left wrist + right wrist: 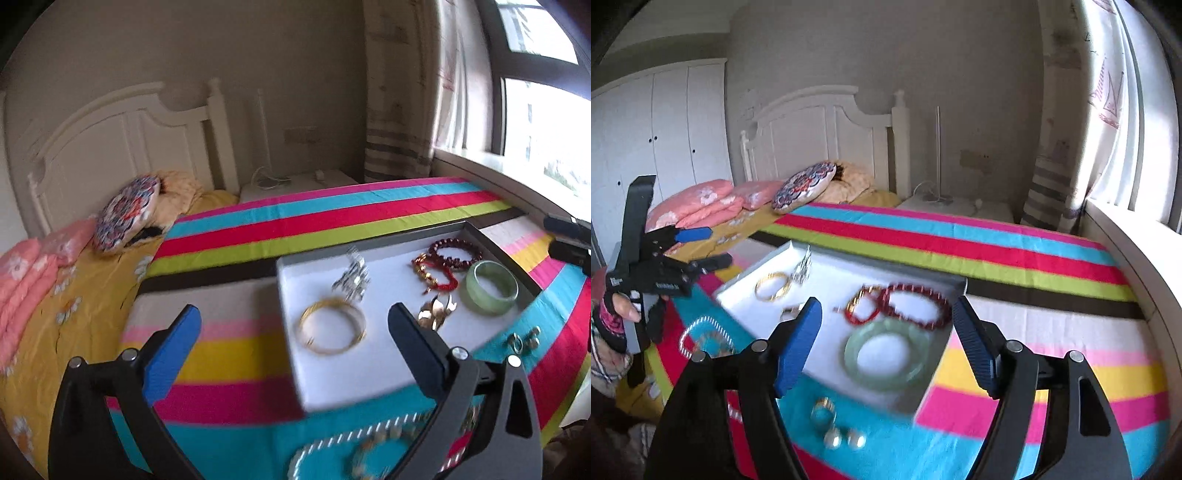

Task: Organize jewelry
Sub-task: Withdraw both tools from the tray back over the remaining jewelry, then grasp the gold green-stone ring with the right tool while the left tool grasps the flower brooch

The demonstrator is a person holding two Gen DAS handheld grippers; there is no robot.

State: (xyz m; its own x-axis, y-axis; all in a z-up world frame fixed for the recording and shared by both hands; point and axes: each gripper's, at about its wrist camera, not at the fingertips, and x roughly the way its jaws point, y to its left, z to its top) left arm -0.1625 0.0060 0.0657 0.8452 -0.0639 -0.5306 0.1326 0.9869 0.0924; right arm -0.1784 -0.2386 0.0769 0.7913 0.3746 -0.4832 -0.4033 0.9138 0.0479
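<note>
Both grippers hang above the striped blanket (pixel 369 214) on the bed, and neither carries anything: the left gripper (pixel 295 332) has its jaws spread wide, and the right gripper (pixel 886 332) has its jaws well apart too, with only the tray showing between them. This looks like a pause between placements, with a new piece to be chosen.

The white-lined tray (pixel 945 354) already holds a gold bangle (pixel 331 325), a silver piece (pixel 352 278), a dark red bead bracelet (pixel 918 305), a red-and-gold bracelet (pixel 862 306), a green jade bangle (pixel 891 355) and a small gold ornament (pixel 436 312). Off the tray, on the blanket near its front edge, lie a pearl-like necklace (pixel 701 334), a gold ring (pixel 823 408) and two round earrings (pixel 844 439).

The next move probably calls for dropping one gripper onto one of those loose pieces — the ring and earrings are small and would need narrow, well-aimed jaws.

Motion blur smears the jewelry. In the left view the necklace is cut off by the frame and partly hidden behind the gripper — its full shape cannot be made out.
</note>
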